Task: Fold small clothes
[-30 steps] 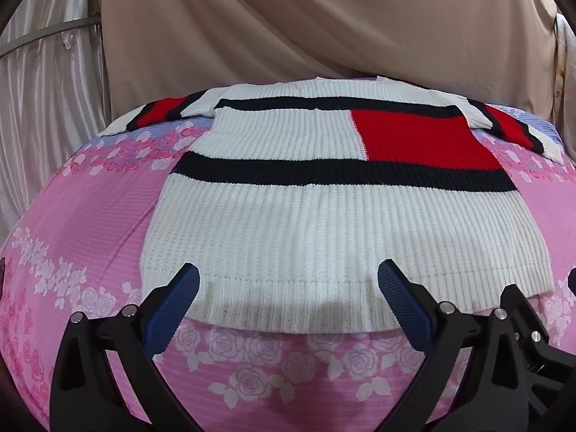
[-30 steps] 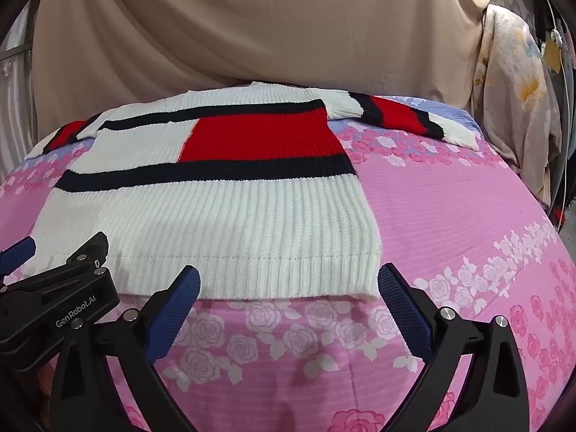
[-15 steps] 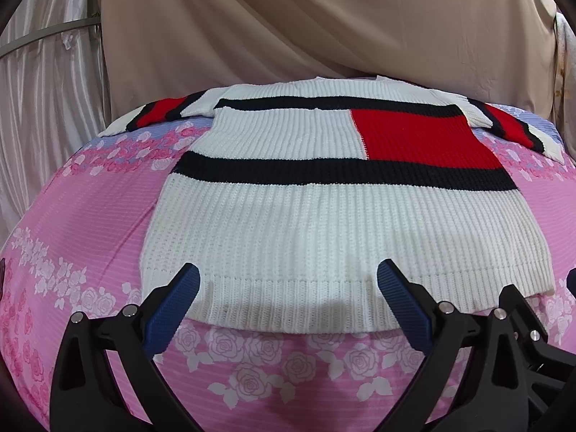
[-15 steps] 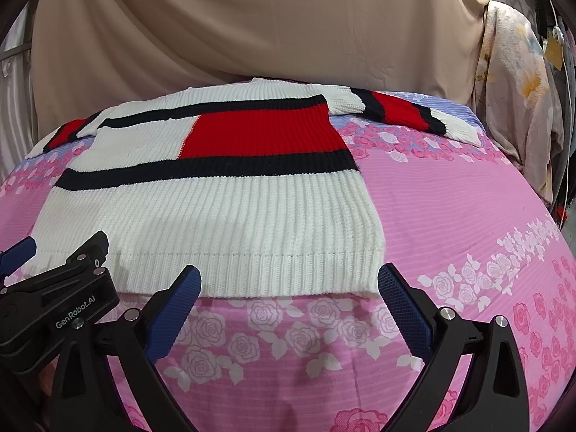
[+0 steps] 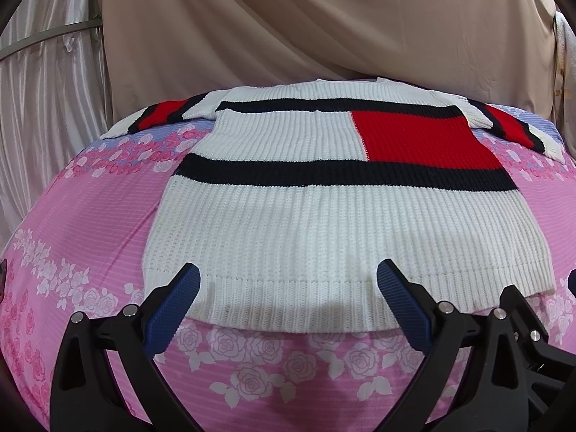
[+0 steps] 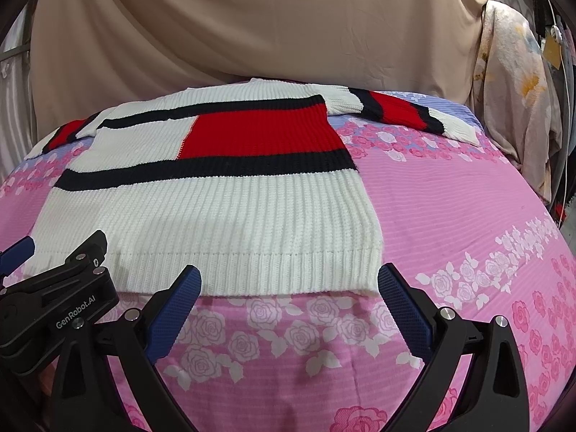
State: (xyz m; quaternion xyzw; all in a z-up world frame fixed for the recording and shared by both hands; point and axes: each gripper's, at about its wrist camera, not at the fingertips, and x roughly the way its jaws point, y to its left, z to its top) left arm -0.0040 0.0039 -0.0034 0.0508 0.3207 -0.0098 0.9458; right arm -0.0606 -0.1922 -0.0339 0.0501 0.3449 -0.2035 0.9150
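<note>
A white knit sweater (image 5: 288, 223) with navy stripes and a red block lies flat on the pink floral bed sheet (image 5: 90, 216), sleeves spread out to both sides. It also shows in the right wrist view (image 6: 223, 212). My left gripper (image 5: 288, 277) is open and empty, hovering just above the sweater's near hem, left of its middle. My right gripper (image 6: 288, 280) is open and empty at the hem's right corner. The left gripper's body (image 6: 54, 309) shows at the lower left of the right wrist view.
A beige curtain (image 5: 324, 25) hangs behind the bed. A floral cloth (image 6: 514, 108) hangs at the far right. The sheet (image 6: 468, 216) stretches bare to the right of the sweater. A metal rail (image 5: 46, 36) runs at the upper left.
The right gripper has drifted slightly right and forward along the hem. The left gripper has hardly moved. Both stay open.
</note>
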